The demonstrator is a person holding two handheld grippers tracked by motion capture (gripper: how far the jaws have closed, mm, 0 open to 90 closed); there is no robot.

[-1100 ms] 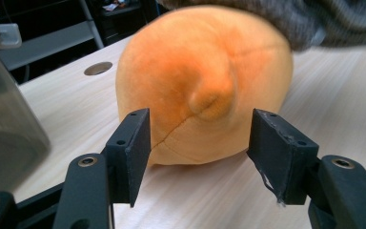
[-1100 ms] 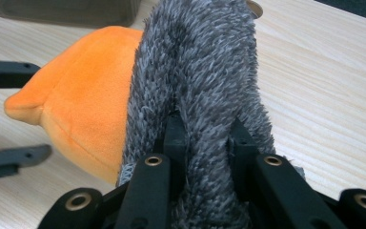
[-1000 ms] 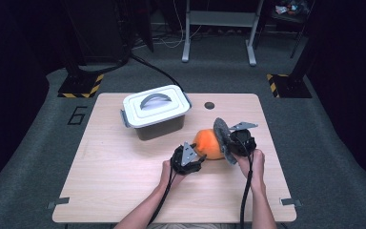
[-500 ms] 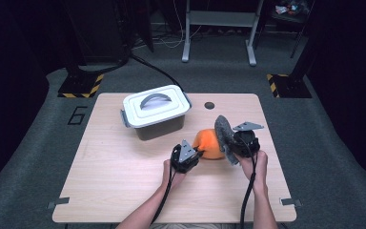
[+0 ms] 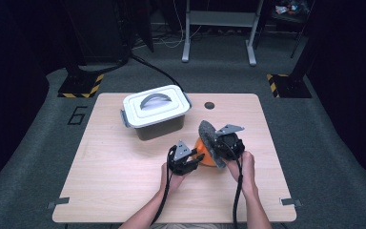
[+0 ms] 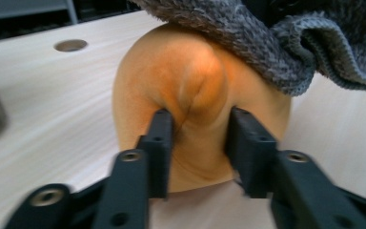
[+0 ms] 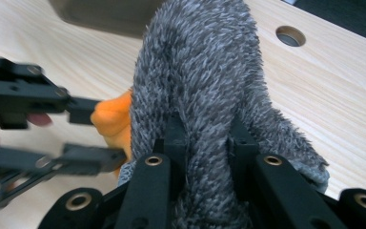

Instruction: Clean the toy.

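Note:
A soft orange ball-like thing (image 5: 202, 156) rests on the wooden table (image 5: 119, 181), partly under a grey fuzzy cloth (image 5: 208, 137). My left gripper (image 5: 196, 157) reaches it from the left. In the left gripper view its pads pinch a raised fold of the orange thing (image 6: 195, 86). The left gripper (image 6: 198, 129) has just been opening its jaws, with the fold still between them. My right gripper (image 5: 215, 145) is shut on the grey cloth (image 7: 200, 62), which bulges up between its fingers (image 7: 174, 138). The orange thing (image 7: 112, 119) peeks out at the cloth's left edge.
A grey bin with a white handled lid (image 5: 155, 107) stands behind and to the left of the grippers. A round hole (image 5: 209, 105) sits near the table's far edge. Bare wood lies to the left and front.
The right gripper has carried the grey cloth a little leftward, so it covers more of the orange thing. The left hand stayed where it was.

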